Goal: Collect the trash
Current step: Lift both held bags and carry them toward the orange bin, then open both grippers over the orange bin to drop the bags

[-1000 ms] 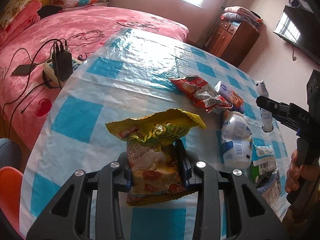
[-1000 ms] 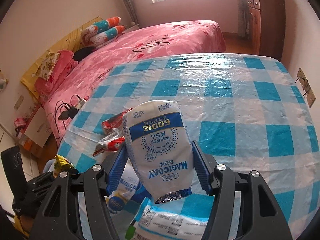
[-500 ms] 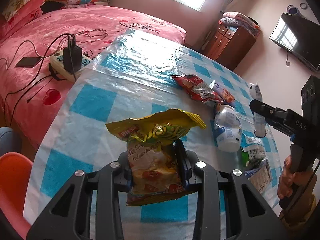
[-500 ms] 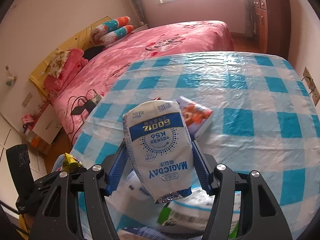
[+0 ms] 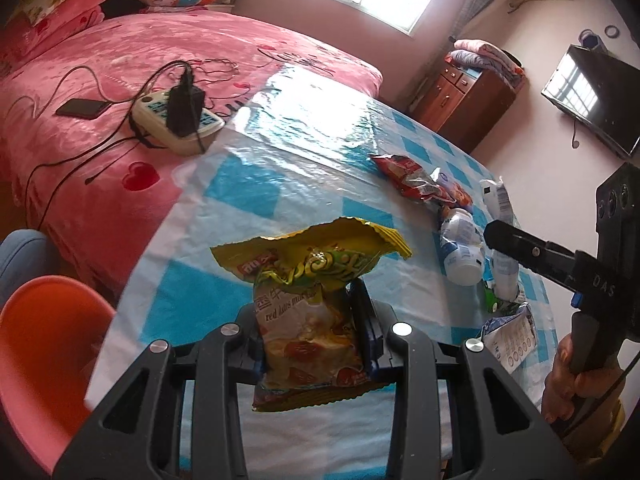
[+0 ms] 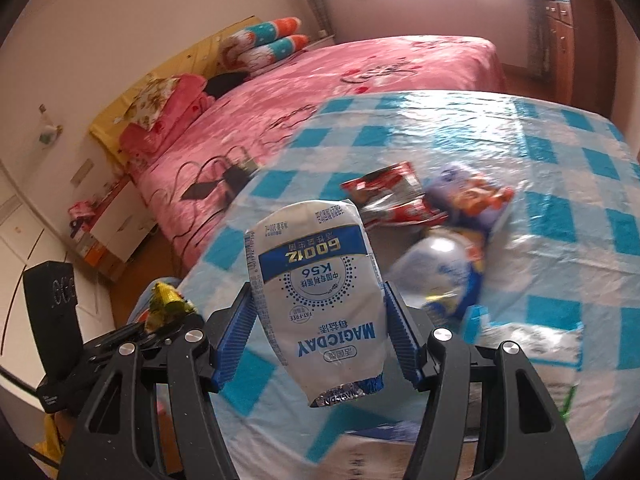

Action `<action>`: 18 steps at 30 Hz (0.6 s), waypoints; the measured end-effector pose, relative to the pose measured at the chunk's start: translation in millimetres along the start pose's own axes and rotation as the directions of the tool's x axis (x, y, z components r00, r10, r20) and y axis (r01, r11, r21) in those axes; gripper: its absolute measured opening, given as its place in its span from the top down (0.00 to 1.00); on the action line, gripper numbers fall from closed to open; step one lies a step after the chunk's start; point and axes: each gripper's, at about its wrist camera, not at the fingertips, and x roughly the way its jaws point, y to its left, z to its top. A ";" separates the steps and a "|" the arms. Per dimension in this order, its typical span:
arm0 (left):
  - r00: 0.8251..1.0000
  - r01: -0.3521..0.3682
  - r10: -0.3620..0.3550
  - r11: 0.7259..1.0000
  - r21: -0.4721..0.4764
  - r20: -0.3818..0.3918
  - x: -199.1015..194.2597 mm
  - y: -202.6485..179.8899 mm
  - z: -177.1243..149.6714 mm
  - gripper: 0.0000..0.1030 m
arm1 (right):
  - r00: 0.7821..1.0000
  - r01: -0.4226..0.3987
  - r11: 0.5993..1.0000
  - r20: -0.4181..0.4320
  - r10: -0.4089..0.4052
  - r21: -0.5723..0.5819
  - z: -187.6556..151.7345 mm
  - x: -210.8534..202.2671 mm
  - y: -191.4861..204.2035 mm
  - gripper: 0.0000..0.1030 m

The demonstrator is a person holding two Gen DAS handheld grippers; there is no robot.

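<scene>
My left gripper is shut on a yellow snack bag, held upright above the near edge of a blue-and-white checked table. My right gripper is shut on a white and blue Magicday pouch, also lifted off the table. More trash lies on the cloth: a red wrapper, a white bottle on its side, and a white carton. In the right wrist view the red wrapper and the bottle lie blurred beyond the pouch. The right gripper shows at the left view's right edge, with a hand on its handle.
A pink bed borders the table on the left, with a power strip, cables and a phone on it. An orange chair stands at the lower left. A wooden dresser and a wall television are behind.
Both grippers have drawn back sideways along the table with their bags still held. The trash pile now looks farther off, and the bed and orange chair fill more of the view.
</scene>
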 end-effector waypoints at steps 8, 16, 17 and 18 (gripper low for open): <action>0.999 -0.025 0.026 0.998 -0.057 0.024 -22.9 35.1 -8.7 0.65 | 0.998 -0.041 0.996 -0.043 0.037 -0.082 -5.9 15.9 48.5 0.38; 0.996 -0.070 0.077 0.988 -0.135 0.044 -51.0 82.0 -25.3 0.65 | 0.990 -0.111 0.978 -0.104 0.094 -0.177 -17.3 38.9 106.3 0.38; 0.996 -0.076 0.083 0.987 -0.143 0.045 -53.9 87.0 -27.6 0.65 | 0.988 -0.122 0.974 -0.114 0.102 -0.192 -19.7 42.5 115.2 0.38; 0.995 -0.082 0.090 0.985 -0.151 0.045 -55.8 91.7 -29.3 0.65 | 0.987 -0.130 0.971 -0.122 0.107 -0.201 -21.8 45.1 122.3 0.38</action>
